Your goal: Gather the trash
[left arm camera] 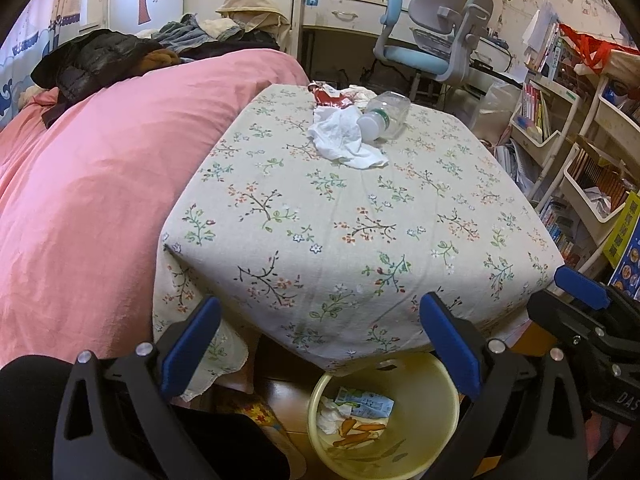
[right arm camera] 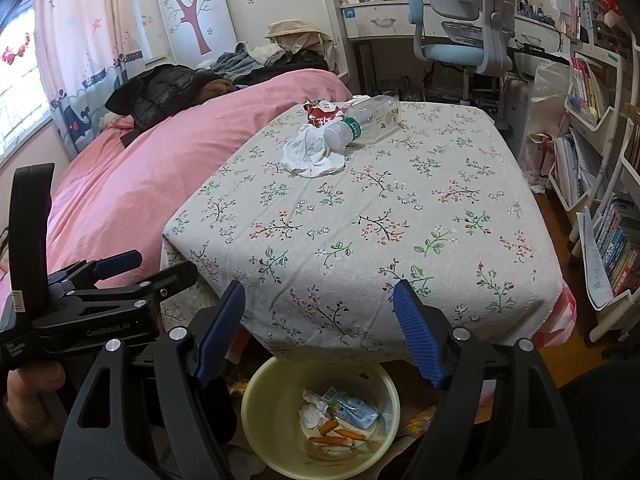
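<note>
Hovering at the lower edge of both views, the left gripper (left arm camera: 320, 344) and right gripper (right arm camera: 320, 332) each stand spread and empty above a yellow bin (right arm camera: 384, 396) that already holds scraps. Remaining trash sits well apart, toward the upper centre of the frame on the cloth-covered bench (right arm camera: 400, 240): a crumpled white tissue (right arm camera: 310, 154) touching a clear plastic bottle (right arm camera: 370, 122), with a red wrapper (right arm camera: 320, 112) behind. Its long axis runs diagonally, cap nearest; neither gripper looks clearly closer.
</note>
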